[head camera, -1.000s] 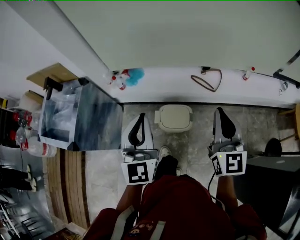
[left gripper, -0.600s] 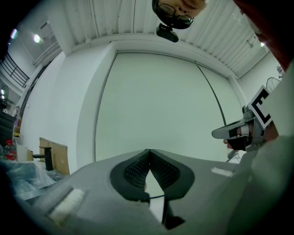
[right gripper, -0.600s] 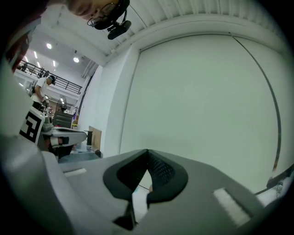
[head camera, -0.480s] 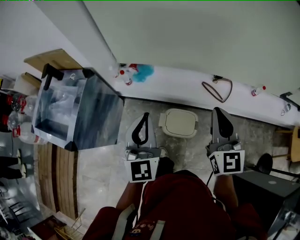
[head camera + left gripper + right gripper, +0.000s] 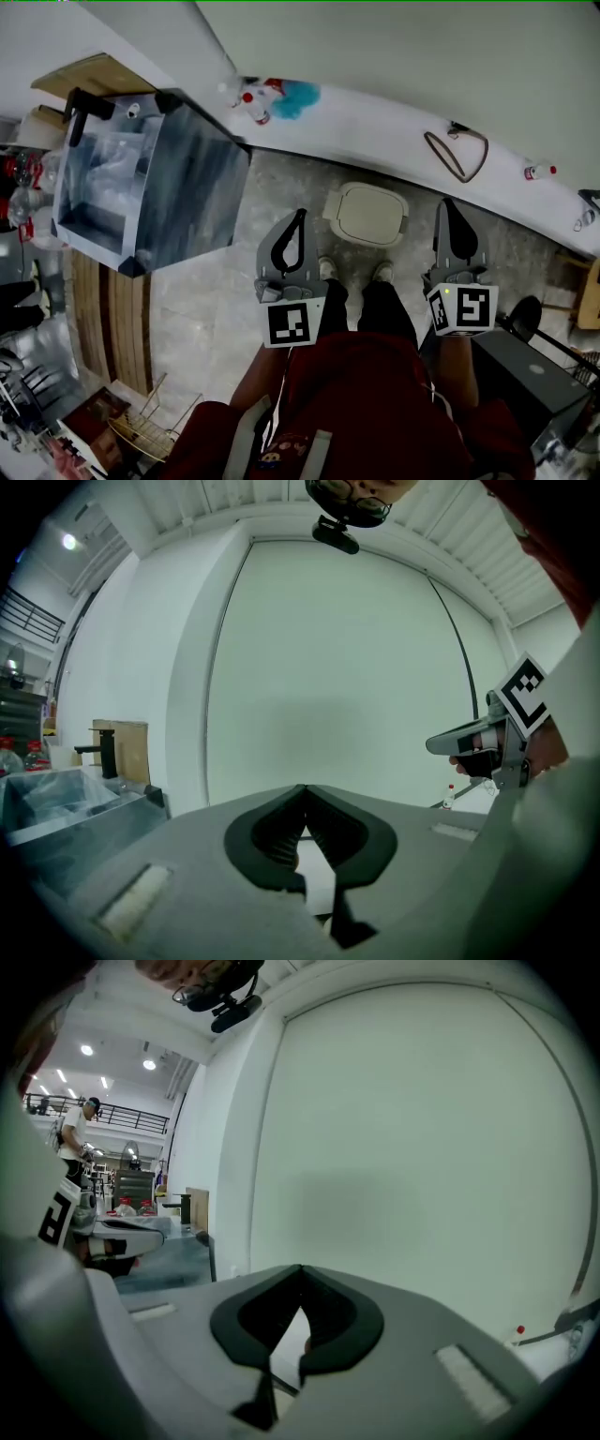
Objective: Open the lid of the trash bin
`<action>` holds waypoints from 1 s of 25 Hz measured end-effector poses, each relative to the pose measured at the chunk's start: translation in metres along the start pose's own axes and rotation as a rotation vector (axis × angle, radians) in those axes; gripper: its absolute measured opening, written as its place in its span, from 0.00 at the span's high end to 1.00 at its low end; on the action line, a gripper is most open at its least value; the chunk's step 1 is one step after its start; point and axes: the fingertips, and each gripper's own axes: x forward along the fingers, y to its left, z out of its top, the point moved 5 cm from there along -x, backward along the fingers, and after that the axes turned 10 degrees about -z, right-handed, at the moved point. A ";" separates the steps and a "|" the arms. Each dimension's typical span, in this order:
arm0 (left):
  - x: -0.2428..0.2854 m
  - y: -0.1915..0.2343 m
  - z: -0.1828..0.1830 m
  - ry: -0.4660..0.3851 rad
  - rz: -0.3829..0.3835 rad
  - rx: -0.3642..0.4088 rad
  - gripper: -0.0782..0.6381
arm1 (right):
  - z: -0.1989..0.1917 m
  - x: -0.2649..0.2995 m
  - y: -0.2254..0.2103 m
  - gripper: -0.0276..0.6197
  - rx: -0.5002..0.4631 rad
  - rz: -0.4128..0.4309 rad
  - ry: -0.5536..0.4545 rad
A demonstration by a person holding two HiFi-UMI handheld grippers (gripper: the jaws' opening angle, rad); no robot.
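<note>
Left gripper: jaws clenched together, empty | Trash bin: cream, lid down, on the floor between both grippers, just beyond the person's shoes | Right gripper: jaws clenched together, empty

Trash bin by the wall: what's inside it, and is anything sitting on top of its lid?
The trash bin has its lid shut, with nothing resting on top. The shut lid covers the inside completely, so the contents cannot be seen.
</note>
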 end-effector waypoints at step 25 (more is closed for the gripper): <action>0.049 -0.146 -0.197 0.466 0.031 -0.179 0.88 | -0.235 0.022 -0.075 0.96 0.098 0.193 0.417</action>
